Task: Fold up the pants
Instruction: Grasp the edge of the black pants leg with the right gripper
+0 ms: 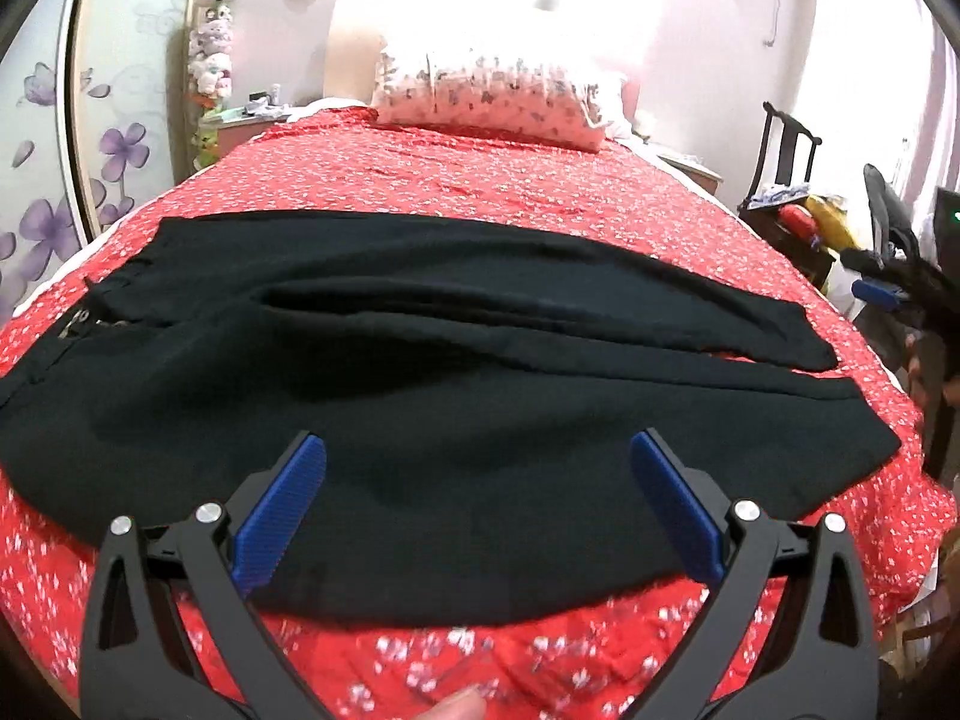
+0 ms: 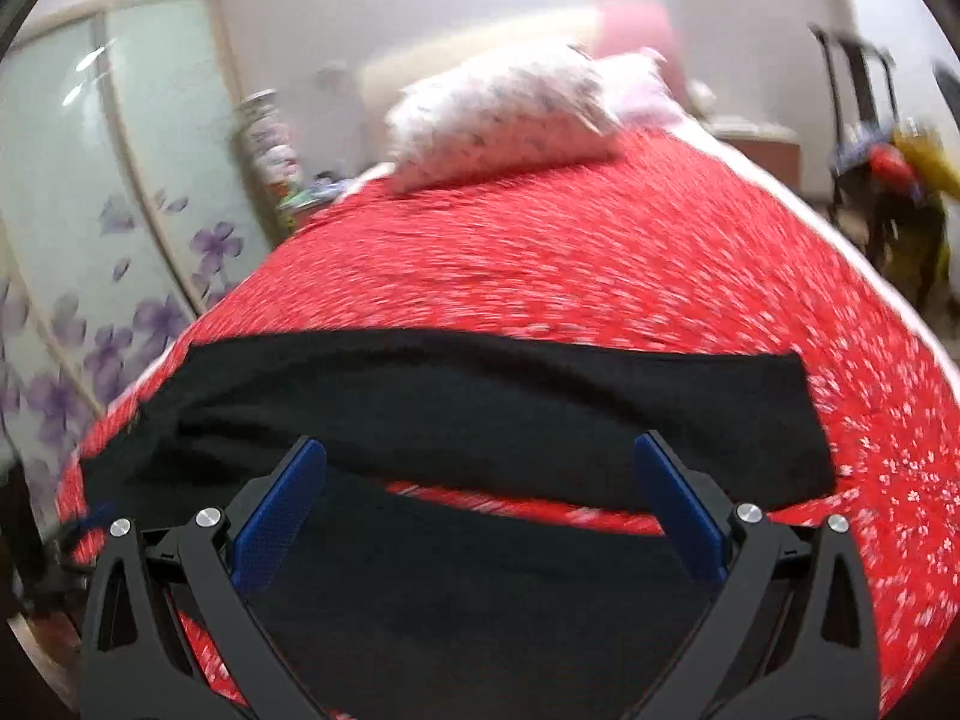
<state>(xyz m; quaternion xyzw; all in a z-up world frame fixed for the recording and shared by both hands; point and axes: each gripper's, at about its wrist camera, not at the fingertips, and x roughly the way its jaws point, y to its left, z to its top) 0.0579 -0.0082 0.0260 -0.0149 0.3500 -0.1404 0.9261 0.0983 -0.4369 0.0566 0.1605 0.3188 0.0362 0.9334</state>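
Black pants [image 1: 420, 360] lie flat across a bed with a red floral cover [image 1: 480, 180], waistband at the left, two legs reaching right. My left gripper [image 1: 478, 450] is open and empty, hovering over the near leg by the bed's front edge. The right gripper shows at the far right of the left wrist view [image 1: 882, 291], off the bed's side. In the right wrist view the pants [image 2: 480, 408] lie with a red gap between the legs; my right gripper [image 2: 480, 456] is open and empty above the near leg. This view is motion-blurred.
A floral pillow [image 1: 492, 99] lies at the head of the bed. A wardrobe with purple flower doors [image 1: 54, 180] stands at the left. A dark chair piled with things [image 1: 798, 210] stands at the right. A nightstand with clutter [image 1: 252, 120] is at the back left.
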